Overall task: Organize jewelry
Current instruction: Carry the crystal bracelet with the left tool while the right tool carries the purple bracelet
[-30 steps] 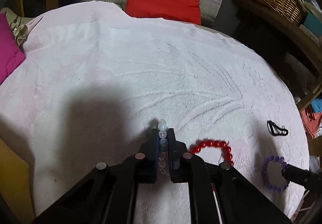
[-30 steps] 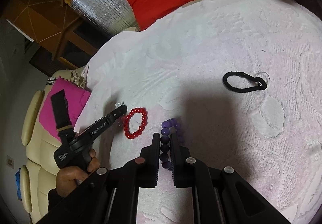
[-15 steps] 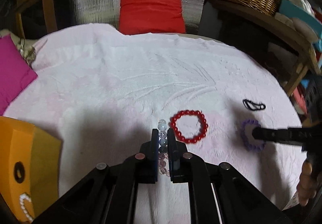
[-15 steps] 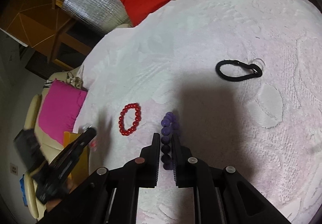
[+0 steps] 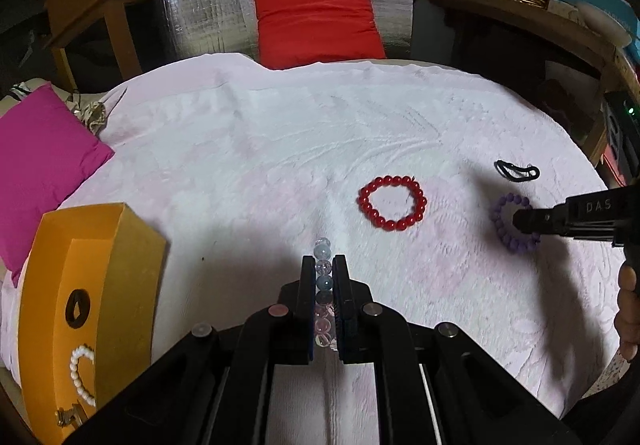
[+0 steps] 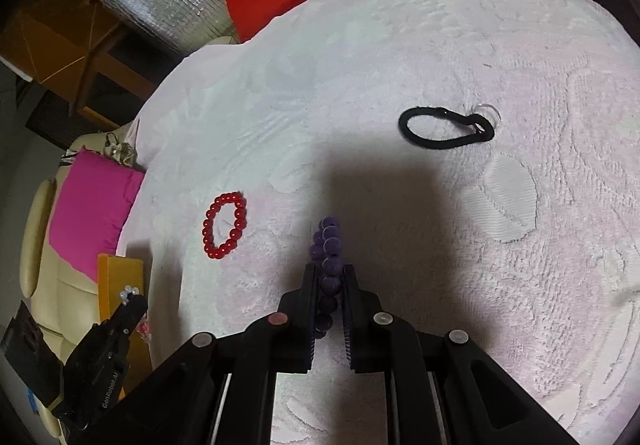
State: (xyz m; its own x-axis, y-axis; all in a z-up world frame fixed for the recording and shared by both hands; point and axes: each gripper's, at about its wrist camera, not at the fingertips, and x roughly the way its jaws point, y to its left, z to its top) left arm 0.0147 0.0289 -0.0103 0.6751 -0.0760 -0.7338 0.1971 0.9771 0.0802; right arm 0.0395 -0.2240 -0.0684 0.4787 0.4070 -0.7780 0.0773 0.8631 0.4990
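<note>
Orange box [image 5: 92, 285] newly beside pink bedspread [image 5: 280, 133].

Both grippers matte black plastic. Left gripper [image 5: 324, 265]: two flat parallel fingers, blue-edged pads [image 5: 308, 309], angular linkage arms w/ four round rivets — three silver, one reddish. Right gripper [image 6: 329, 273]: same build, ribbed pad faces, same rivet row. White lettering on the bodies — "DAS" on the right, "GenRobot.AI" on the left.
</note>
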